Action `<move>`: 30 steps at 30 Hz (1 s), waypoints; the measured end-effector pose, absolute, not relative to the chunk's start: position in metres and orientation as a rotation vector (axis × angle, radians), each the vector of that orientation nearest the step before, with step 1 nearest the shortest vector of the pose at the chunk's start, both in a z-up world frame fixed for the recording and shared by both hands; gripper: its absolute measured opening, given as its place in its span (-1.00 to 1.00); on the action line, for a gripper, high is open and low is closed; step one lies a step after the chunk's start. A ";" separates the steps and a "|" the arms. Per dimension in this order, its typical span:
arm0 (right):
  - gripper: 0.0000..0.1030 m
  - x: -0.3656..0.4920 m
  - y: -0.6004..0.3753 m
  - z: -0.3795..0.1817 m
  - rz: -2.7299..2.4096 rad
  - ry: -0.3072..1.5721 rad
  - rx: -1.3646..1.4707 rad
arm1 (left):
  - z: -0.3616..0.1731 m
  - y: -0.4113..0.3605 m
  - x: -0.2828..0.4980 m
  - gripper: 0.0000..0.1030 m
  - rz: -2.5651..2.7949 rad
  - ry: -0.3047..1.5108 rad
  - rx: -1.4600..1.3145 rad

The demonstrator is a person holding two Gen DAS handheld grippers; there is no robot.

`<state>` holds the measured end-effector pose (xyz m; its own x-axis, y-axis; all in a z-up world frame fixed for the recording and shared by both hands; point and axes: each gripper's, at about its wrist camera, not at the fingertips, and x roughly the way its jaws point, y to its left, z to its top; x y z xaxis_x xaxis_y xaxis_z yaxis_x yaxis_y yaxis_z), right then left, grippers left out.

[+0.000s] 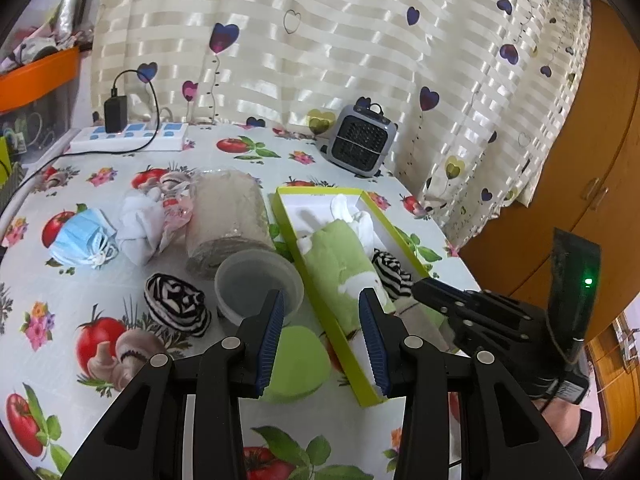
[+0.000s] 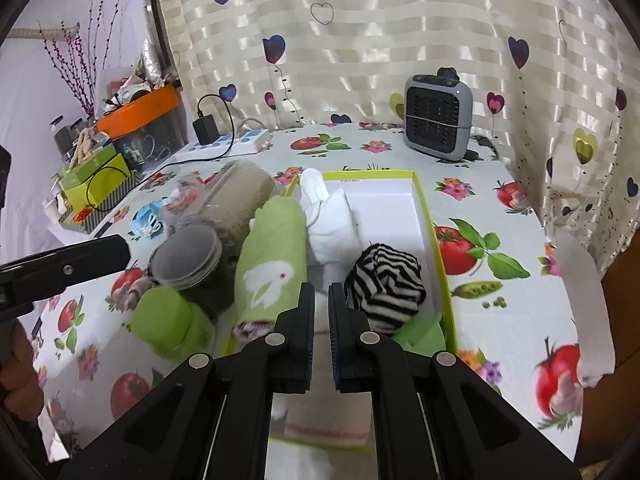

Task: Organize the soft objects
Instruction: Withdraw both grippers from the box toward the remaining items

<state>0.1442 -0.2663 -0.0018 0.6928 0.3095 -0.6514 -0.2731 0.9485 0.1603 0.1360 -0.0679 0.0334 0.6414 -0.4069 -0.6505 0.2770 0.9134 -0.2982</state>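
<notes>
1. The box (image 2: 434, 240) is a shallow cardboard tray with lime-green walls and a plain white floor, sitting on the desk (image 2: 500, 340). It's filling up with soft stuff.
2. Inside: a lime-green towel (image 2: 276, 260), rolled into a fat tube with a white rabbit printed on it, lies along the left wall. Beside it is a lumpy white cloth bundle (image 2: 332, 224), and nearer the camera a zebra-striped sock ball (image 2: 384, 284), tightly bunched.
3. Left tongs (image 1: 320, 332) hang wide open over the box's near left wall, nothing between the ribbed blue pads (image 1: 272, 340).
4. Right tongs (image 2: 321, 316) are pinched nearly closed over the box with nothing caught in them.
5. Still out on the desk: a second striped sock ball (image 1: 178, 308), a knotted white cloth (image 1: 140, 224), a bundle of pale blue face masks (image 1: 84, 240) and a smooth green rounded piece (image 1: 300, 364).
6. A clear plastic jar (image 1: 228, 220) lies on its side, with a round translucent tub (image 1: 258, 284) just in front.
7. The desk cover is glossy, printed with tomatoes and mushrooms.
</notes>
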 end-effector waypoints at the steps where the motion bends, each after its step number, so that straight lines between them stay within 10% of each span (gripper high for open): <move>1: -0.82 0.140 -0.265 0.000 0.327 0.735 0.046 | 0.033 -0.067 0.134 -0.27 -0.391 0.783 -0.176; 8: -0.16 0.113 -0.255 0.013 0.330 0.713 0.020 | 0.035 -0.060 0.113 -0.27 -0.366 0.773 -0.156; 30: -0.16 0.074 -0.223 0.032 0.399 0.685 -0.025 | 0.029 -0.024 0.075 -0.26 -0.257 0.768 -0.131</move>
<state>0.0739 -0.2227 0.0316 0.7018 0.3500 -0.6205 -0.3664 0.9243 0.1069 0.0750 -0.0240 0.0293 0.6901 -0.2766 -0.6688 0.1811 0.9607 -0.2103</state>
